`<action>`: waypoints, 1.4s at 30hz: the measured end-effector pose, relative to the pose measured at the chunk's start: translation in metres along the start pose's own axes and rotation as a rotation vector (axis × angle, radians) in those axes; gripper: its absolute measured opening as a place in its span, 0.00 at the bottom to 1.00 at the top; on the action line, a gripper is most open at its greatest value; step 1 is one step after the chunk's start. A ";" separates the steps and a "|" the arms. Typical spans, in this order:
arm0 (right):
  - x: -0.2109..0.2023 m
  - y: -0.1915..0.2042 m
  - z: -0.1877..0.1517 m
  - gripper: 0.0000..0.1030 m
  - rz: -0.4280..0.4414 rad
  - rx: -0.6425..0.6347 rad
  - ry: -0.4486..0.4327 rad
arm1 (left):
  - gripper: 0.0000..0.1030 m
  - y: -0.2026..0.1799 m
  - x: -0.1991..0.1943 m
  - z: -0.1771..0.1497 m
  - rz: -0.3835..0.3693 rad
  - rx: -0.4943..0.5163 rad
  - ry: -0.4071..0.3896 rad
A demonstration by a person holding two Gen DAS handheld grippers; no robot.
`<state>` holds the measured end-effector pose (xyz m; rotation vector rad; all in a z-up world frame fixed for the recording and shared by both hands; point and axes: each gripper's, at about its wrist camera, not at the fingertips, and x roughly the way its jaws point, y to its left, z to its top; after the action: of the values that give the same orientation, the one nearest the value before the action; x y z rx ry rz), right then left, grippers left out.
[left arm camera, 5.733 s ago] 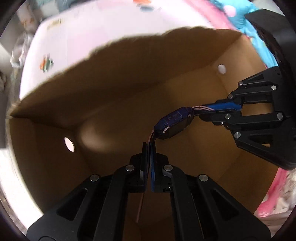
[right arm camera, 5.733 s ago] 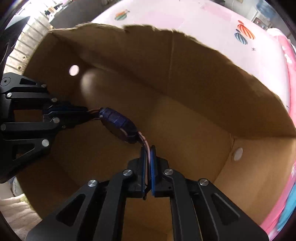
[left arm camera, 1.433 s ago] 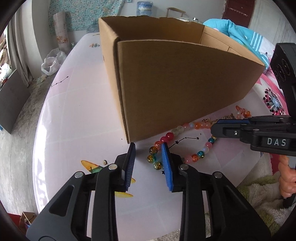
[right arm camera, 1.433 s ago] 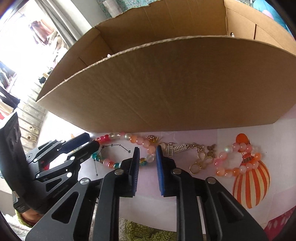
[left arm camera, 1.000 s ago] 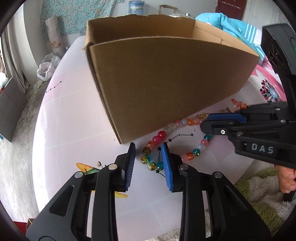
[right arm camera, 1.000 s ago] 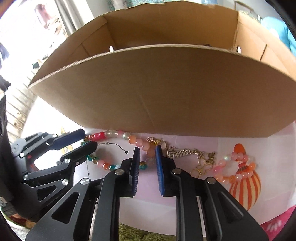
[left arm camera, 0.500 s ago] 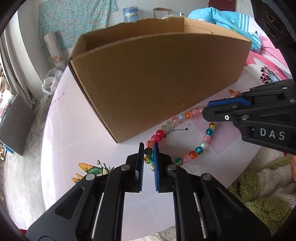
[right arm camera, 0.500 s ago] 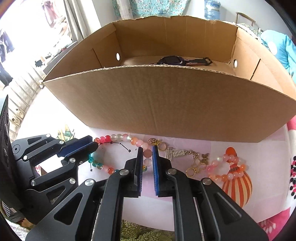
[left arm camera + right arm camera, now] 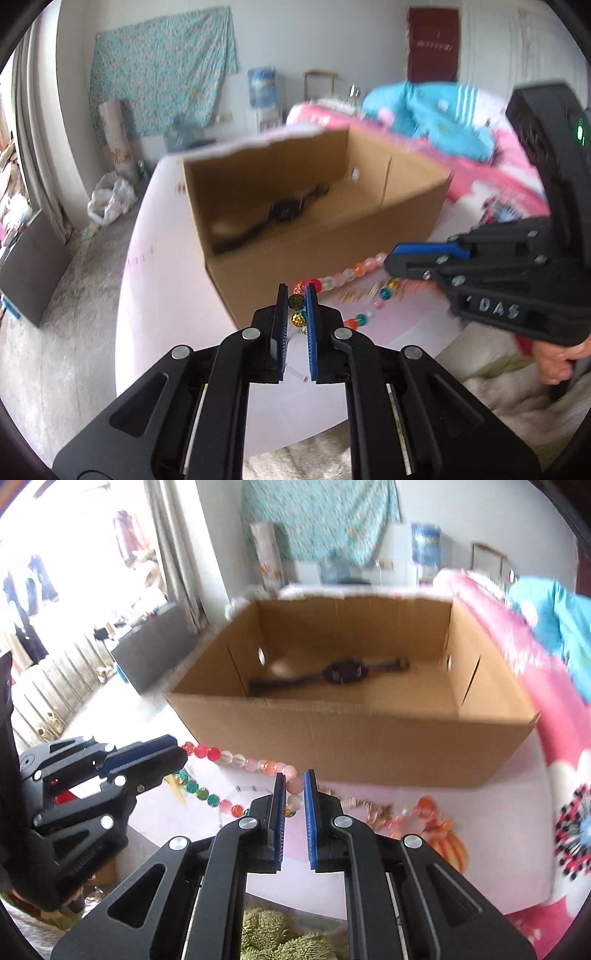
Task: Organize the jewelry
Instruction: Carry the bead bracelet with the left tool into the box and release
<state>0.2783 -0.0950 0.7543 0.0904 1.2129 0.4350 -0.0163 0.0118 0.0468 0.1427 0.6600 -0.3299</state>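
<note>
- My left gripper [image 9: 296, 295] is clamped on the bead bracelet [image 9: 343, 275]; a dark green bead and a gold one sit pinched between its blue pads. Its jaws have just been closing onto that strand.
- My right gripper [image 9: 294, 779] is closed on the same bracelet, with a pale pink bead caught between its pads.
- The bracelet hangs stretched between the two grippers in two strands: red, clear and orange beads on the far strand, teal and red ones on the near strand.
- It sits just in front of the near wall of the cardboard box [image 9: 354, 734], over the pale pink table [image 9: 155, 266].
- Both views are blurred, so I cannot tell whether any bead touches the table.
- The box is open at the top. A dark watch [image 9: 341, 672] lies flat on its floor, strap stretched left to right.
- To the right of my right gripper, gold chain pieces [image 9: 365, 806] and an orange bead bracelet [image 9: 424, 812] lie on the table near the box wall, beside an orange balloon print.
- In the left wrist view, a hand [image 9: 557, 360] grips the right gripper's handle at the right edge.
</note>
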 end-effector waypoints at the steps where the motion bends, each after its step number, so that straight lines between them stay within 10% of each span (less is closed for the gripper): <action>1: -0.013 0.002 0.006 0.10 0.012 -0.018 -0.040 | 0.08 0.000 -0.007 0.006 -0.006 0.005 -0.026; 9: -0.037 -0.011 0.076 0.10 0.047 -0.098 -0.193 | 0.08 0.013 -0.019 0.077 -0.036 0.046 -0.181; 15: 0.046 -0.049 0.122 0.10 0.122 -0.008 0.041 | 0.08 0.034 0.046 0.096 -0.050 0.035 -0.032; 27: 0.150 -0.063 0.108 0.11 0.143 0.009 0.357 | 0.09 0.054 0.103 0.074 -0.019 0.042 0.224; 33: 0.135 -0.070 0.110 0.13 0.160 0.041 0.308 | 0.09 0.057 0.095 0.077 0.007 0.024 0.203; 42: 0.074 -0.081 0.105 0.48 0.159 0.072 0.110 | 0.28 0.039 0.038 0.076 -0.018 -0.008 0.047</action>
<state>0.4182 -0.1248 0.7026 0.2286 1.3350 0.5411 0.0687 0.0211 0.0837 0.1376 0.7090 -0.3423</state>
